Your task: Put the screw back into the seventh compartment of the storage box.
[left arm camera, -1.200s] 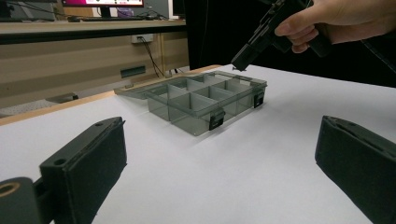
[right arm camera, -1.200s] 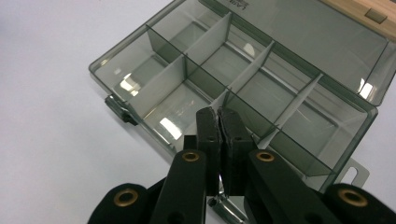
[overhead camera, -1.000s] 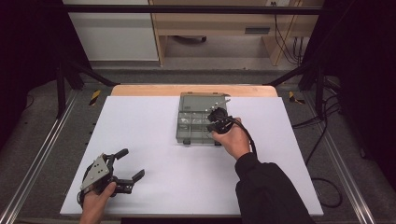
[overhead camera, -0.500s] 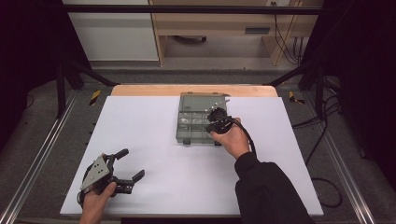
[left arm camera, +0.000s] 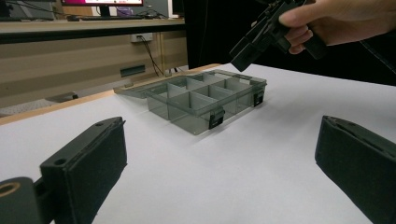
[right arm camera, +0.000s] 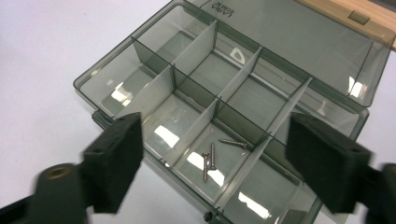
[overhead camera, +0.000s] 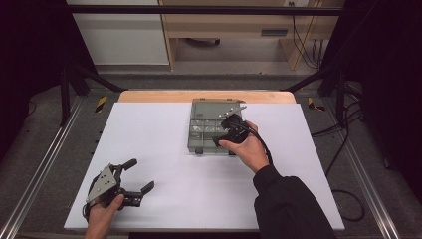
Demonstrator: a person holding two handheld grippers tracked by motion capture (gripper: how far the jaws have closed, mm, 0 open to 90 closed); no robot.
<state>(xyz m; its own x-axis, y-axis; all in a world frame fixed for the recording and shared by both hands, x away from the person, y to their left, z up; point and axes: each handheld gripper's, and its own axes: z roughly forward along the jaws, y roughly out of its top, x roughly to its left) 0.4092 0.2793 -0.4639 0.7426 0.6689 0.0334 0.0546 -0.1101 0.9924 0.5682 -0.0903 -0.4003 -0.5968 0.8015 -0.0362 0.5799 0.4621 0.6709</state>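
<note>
Over the open compartment box (overhead camera: 211,130) on the white table (overhead camera: 164,149), you are hovering your right gripper (right arm camera: 212,163); its jaws have just been opening and are gaping wide around nothing. Three screws (right arm camera: 212,158) are lying in a near compartment below. Well left of the box, your left gripper (overhead camera: 134,179) is resting wide, holding nothing.

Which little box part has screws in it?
The near-row compartment between the right gripper's open jaws, third from the left. Three screws lie there; the other compartments look bare.
</note>
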